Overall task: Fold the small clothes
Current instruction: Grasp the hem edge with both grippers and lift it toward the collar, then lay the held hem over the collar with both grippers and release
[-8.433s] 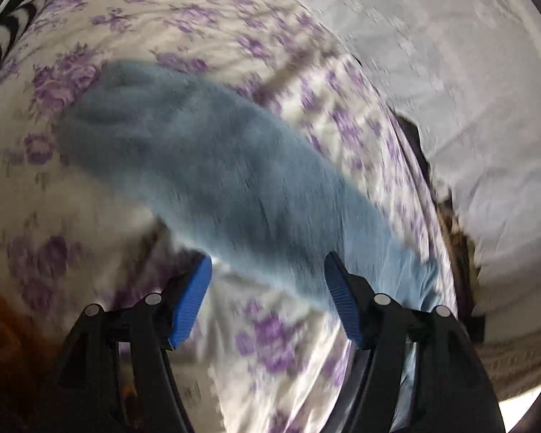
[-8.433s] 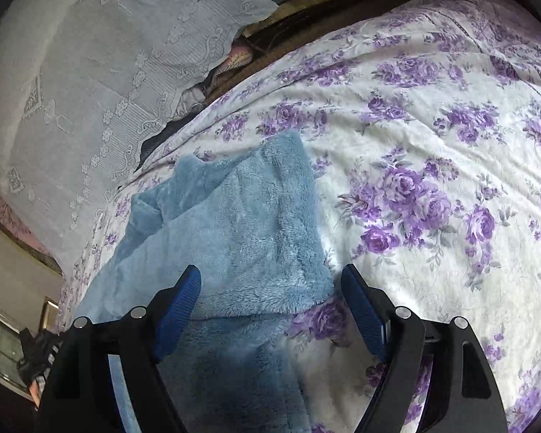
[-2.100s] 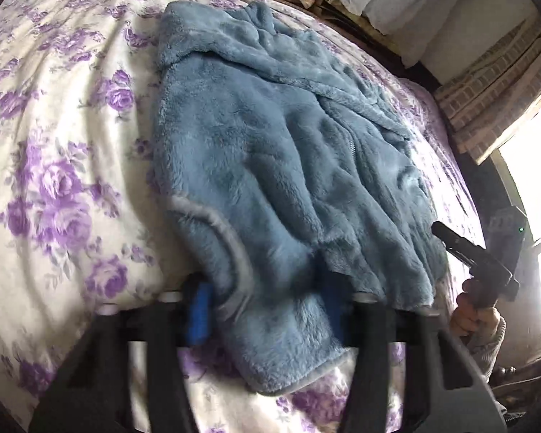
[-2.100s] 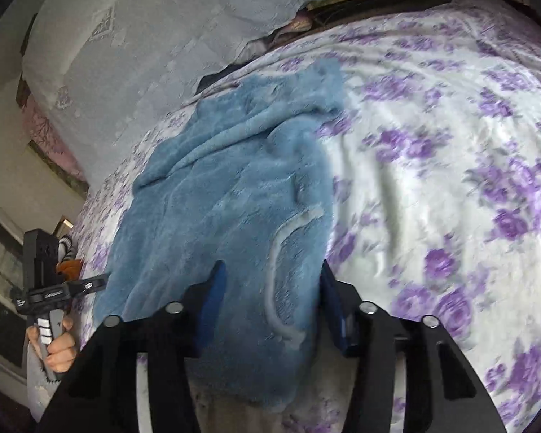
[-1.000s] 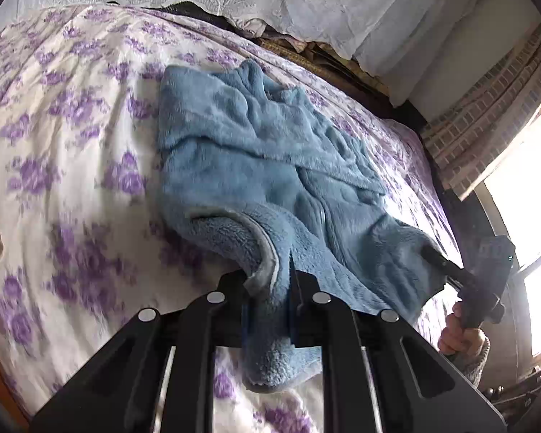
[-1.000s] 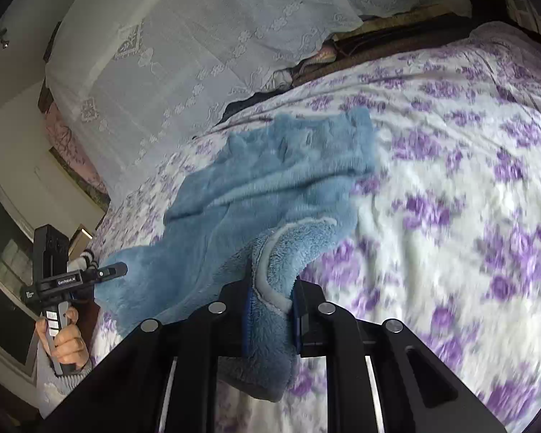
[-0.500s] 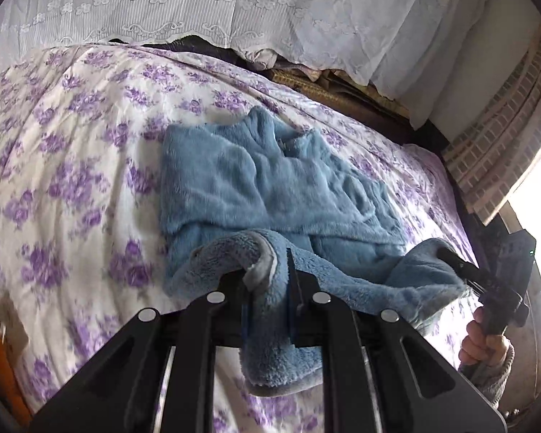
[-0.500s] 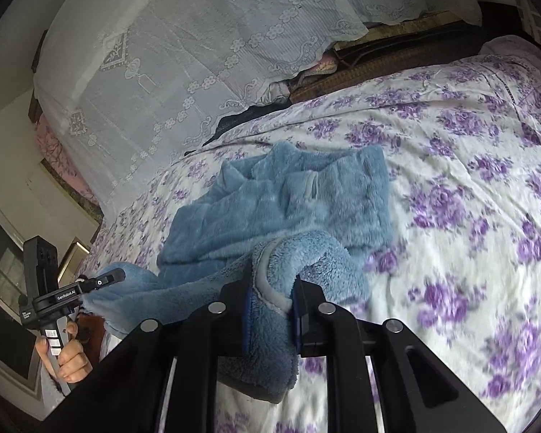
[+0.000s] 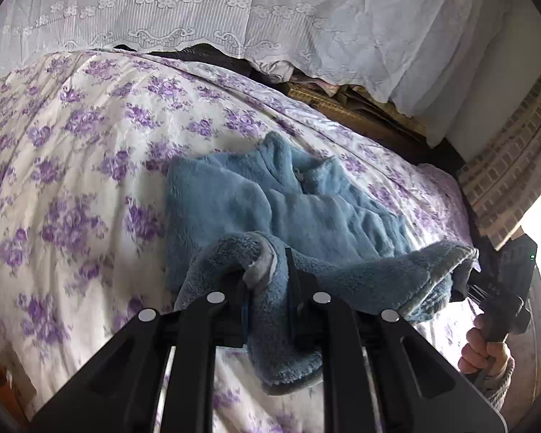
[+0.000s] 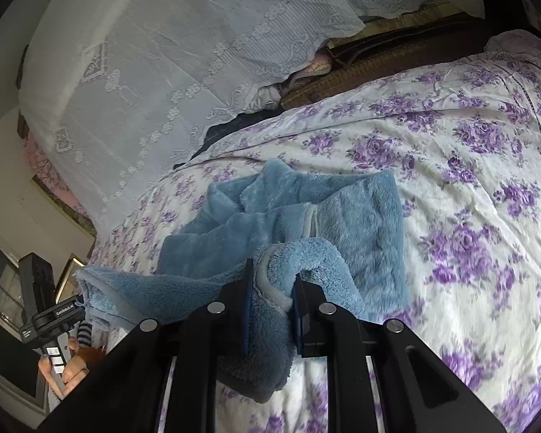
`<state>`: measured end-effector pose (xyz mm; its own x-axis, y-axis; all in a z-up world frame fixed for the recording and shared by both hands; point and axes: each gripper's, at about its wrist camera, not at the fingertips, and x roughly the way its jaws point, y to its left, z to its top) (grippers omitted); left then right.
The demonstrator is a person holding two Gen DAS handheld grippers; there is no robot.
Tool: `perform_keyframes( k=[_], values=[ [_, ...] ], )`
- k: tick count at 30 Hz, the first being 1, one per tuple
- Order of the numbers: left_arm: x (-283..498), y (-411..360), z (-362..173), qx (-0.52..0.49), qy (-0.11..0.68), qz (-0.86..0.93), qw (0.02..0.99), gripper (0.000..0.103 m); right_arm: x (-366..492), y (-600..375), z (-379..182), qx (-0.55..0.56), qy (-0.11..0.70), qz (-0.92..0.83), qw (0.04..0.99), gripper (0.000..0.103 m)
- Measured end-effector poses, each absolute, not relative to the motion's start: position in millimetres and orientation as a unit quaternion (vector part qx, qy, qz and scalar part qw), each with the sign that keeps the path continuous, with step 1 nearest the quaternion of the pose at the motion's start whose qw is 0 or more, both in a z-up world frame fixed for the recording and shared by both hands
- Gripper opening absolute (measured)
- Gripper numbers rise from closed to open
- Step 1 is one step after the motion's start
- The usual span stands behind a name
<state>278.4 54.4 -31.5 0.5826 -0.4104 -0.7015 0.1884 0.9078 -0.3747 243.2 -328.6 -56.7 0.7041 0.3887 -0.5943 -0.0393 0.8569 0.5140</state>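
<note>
Two grippers, one garment. The fluffy light-blue fleece garment point(image 9: 270, 202) lies in the middle of both views on the white bedspread with purple flowers point(image 9: 72, 187); its far half rests flat, and its near hem is lifted off the bed.

Left gripper point(image 9: 267, 285): jaws closed tight on the grey-trimmed hem at lower centre of its view. Right gripper point(image 10: 270, 288): jaws likewise clamped on the hem's other corner. In the left view the right gripper shows at the right edge, a hand point(image 9: 483, 350) under it.

Step in hand, as I read it: carrying the hem over toward the collar end to fold the garment in half.

- Keep both corners level and evenly apart so the hem stays taut.
- Lay the hem onto the far edge squarely before letting go.
- Risk: thick pile bunching, or the flat half dragging along the bedspread.

White lace curtain point(image 10: 162, 72) behind, upper frame.
</note>
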Motion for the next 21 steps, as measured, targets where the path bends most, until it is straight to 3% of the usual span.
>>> perform_keyframes(
  k=[21],
  values=[
    [364,61,-54,-0.145,0.448,-0.141,0.871,0.014,334,-336,-70,0.263,0.383,0.097,0.880,0.018]
  ],
)
